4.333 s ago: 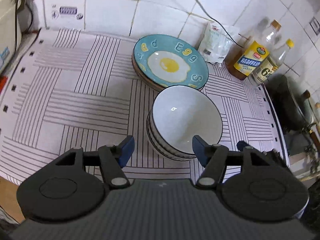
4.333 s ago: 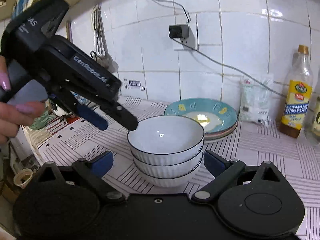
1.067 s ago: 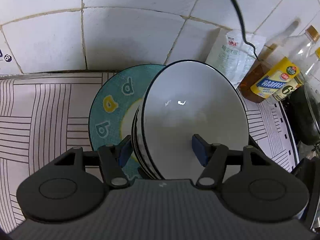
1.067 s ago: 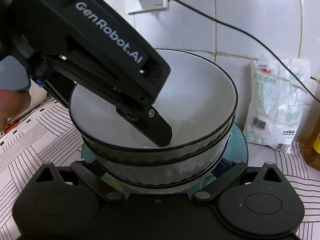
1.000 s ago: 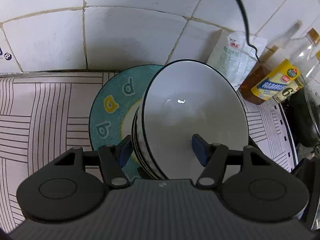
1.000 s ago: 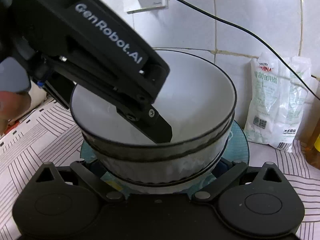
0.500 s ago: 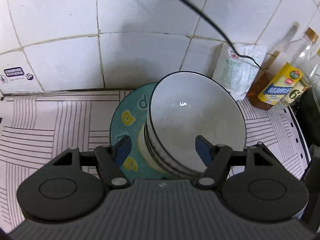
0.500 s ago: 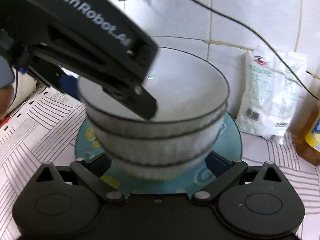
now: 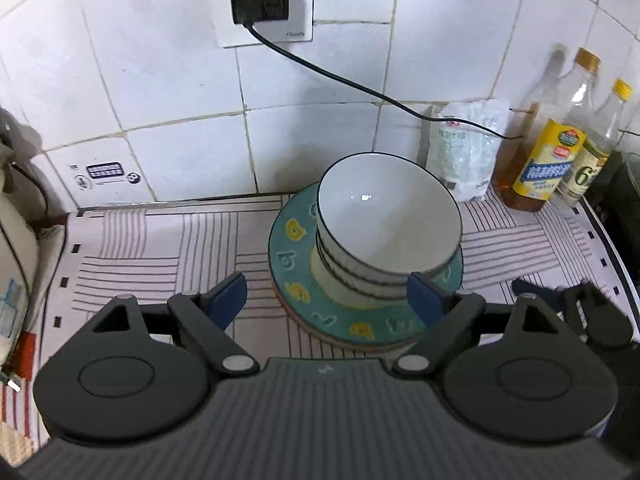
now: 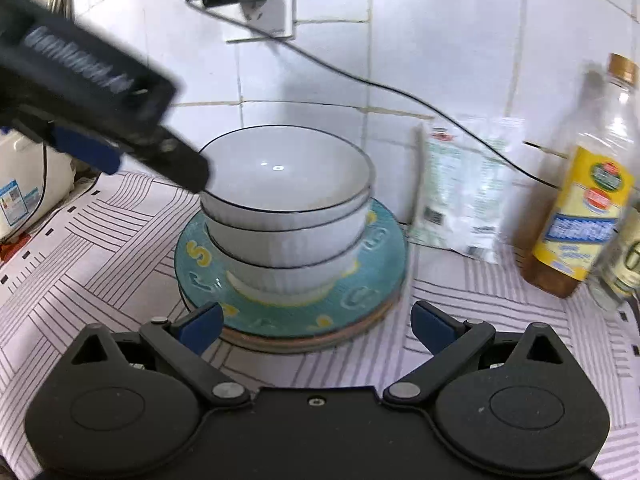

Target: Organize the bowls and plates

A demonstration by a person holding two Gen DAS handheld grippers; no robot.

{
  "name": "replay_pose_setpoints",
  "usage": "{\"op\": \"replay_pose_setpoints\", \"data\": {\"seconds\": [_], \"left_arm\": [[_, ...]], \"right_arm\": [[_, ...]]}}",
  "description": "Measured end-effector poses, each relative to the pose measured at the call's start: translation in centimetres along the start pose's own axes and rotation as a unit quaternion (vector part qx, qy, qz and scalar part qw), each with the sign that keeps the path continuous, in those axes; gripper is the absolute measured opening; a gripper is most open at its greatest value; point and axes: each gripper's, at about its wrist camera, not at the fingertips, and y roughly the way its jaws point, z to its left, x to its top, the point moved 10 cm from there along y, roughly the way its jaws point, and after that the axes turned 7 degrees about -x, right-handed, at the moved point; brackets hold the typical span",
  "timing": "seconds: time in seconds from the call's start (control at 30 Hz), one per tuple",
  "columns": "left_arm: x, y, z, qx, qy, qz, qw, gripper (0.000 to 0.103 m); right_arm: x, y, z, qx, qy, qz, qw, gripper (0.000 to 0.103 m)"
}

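A stack of three white bowls with dark rims (image 9: 388, 232) (image 10: 288, 208) stands on a pile of plates topped by a teal plate with yellow letters (image 9: 288, 280) (image 10: 384, 248), close to the tiled wall. My left gripper (image 9: 326, 302) hangs back from and above the pile; its jaws are opening with nothing pressed between the blue pads. In the right wrist view the left gripper (image 10: 140, 160) is blurred, over the bowls' left rim. My right gripper (image 10: 316, 328) is open just in front of the plates, touching nothing.
A white bag (image 9: 464, 152), two oil bottles (image 9: 548, 160) and a dark pan (image 9: 624, 200) crowd the right. A cable (image 9: 360, 88) runs from the wall socket (image 9: 264, 4). A white appliance (image 10: 24, 184) sits at the left. A striped mat (image 9: 160, 248) covers the counter.
Both grippers have let go of the bowl stack, now resting on the teal plate, and have drawn back and up. The left jaws have widened.
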Motion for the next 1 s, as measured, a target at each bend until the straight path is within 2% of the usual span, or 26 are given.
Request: {"op": "replay_pose_setpoints", "data": {"seconds": [0.13,0.3,0.47,0.6,0.87,1.0], "left_arm": [[-1.1,-2.2,-0.1,0.007,0.012,0.000,0.9999,0.089],[-1.6,-4.8,-0.2,0.008,0.005,-0.008,0.9999,0.093],[-2.4,-7.7,-0.7,0.008,-0.002,-0.020,0.9998,0.102],[-3.3,-10.2,-0.8,0.027,0.002,-0.041,0.9988,0.103],[-6.0,-14.4,0.3,0.040,-0.057,-0.041,0.9967,0.103],[-7.2,-16.4,0.5,0.047,-0.070,-0.041,0.9956,0.103]], "right_arm": [[0.0,-1.6,-1.5,-0.010,0.004,-0.002,1.000,0.102],[0.0,-3.1,-2.4,-0.018,0.031,0.003,0.999,0.102],[0.5,-5.5,-2.1,-0.024,0.032,0.001,0.999,0.102],[0.9,-8.2,-1.4,-0.024,0.016,-0.014,0.999,0.102],[0.4,-12.9,-0.7,-0.033,0.014,-0.015,0.999,0.102],[0.1,-15.2,-0.9,-0.044,0.031,-0.009,0.999,0.102]]}}
